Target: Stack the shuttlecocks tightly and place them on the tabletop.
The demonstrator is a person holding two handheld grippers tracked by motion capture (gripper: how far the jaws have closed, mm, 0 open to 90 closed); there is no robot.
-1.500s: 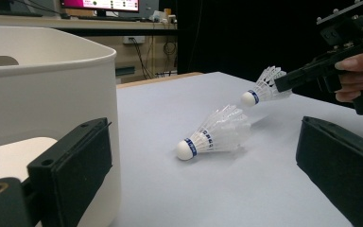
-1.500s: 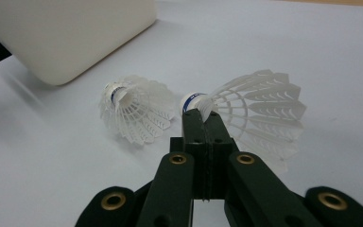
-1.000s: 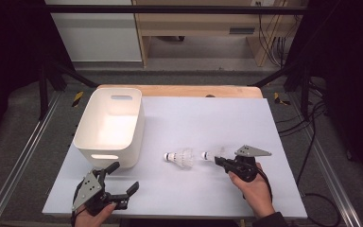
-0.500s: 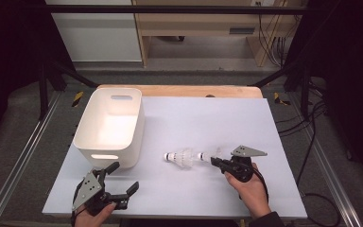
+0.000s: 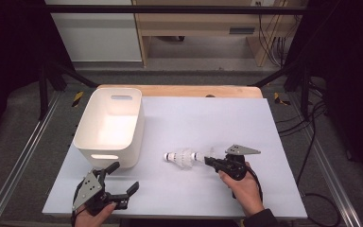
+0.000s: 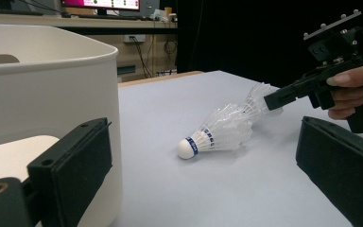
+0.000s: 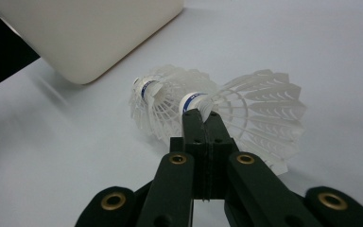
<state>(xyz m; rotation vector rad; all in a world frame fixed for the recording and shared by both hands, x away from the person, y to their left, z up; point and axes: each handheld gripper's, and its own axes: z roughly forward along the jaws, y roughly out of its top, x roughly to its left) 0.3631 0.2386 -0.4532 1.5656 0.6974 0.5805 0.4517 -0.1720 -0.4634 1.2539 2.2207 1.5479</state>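
Two white shuttlecocks lie on their sides mid-counter (image 5: 179, 118), nested in a row: the first shuttlecock (image 5: 180, 158) with its round cork tip pointing toward the white bin (image 5: 108, 127), the second shuttlecock (image 5: 209, 155) tucked cork-first into the first one's skirt. The right tongs (image 5: 207, 160) are shut, the two black jaws pressed flat together with an edge of the second shuttlecock's skirt pinched between them beside its cork (a light grip, probably chosen so the thin ribs do not crush). The skirts are flared cones of translucent, lattice-like plastic; each cork carries a blue band. The left tongs (image 5: 125, 179) hover wide open and empty near the counter's front edge, just in front of the bin. The bin is smooth, matte plastic with rounded corners and cut-out handles, empty, likely waiting to receive the shuttlecocks.
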